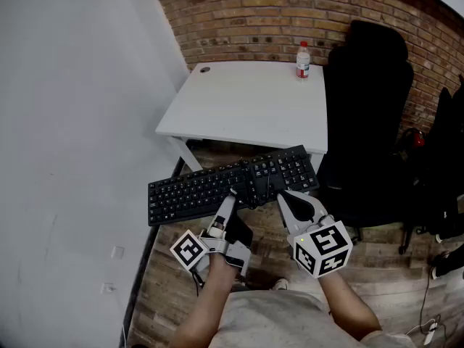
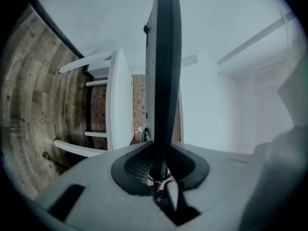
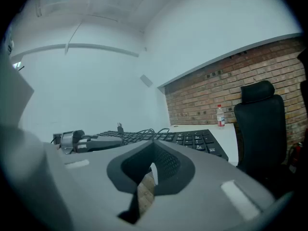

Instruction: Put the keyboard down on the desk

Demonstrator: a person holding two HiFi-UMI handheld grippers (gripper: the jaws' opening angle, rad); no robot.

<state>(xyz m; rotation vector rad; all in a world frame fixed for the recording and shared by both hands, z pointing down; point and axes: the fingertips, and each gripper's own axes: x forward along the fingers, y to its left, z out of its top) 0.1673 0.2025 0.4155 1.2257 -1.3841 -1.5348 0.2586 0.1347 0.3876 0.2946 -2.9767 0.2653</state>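
Note:
I hold a black keyboard (image 1: 232, 185) in the air, roughly level, just in front of the white desk (image 1: 246, 100). My left gripper (image 1: 230, 198) is shut on its near edge; in the left gripper view the keyboard (image 2: 163, 81) stands edge-on between the jaws of that gripper (image 2: 159, 162). My right gripper (image 1: 284, 194) sits at the near edge further right, its tips under the board. In the right gripper view the jaws (image 3: 154, 150) meet with nothing between them, and the keyboard (image 3: 192, 138) lies just above, with its cable (image 3: 139, 133) bunched on top.
A water bottle (image 1: 303, 60) stands at the desk's back right corner by the brick wall. A black office chair (image 1: 370, 122) is close on the desk's right. A white wall runs along the left. The floor is wood planks.

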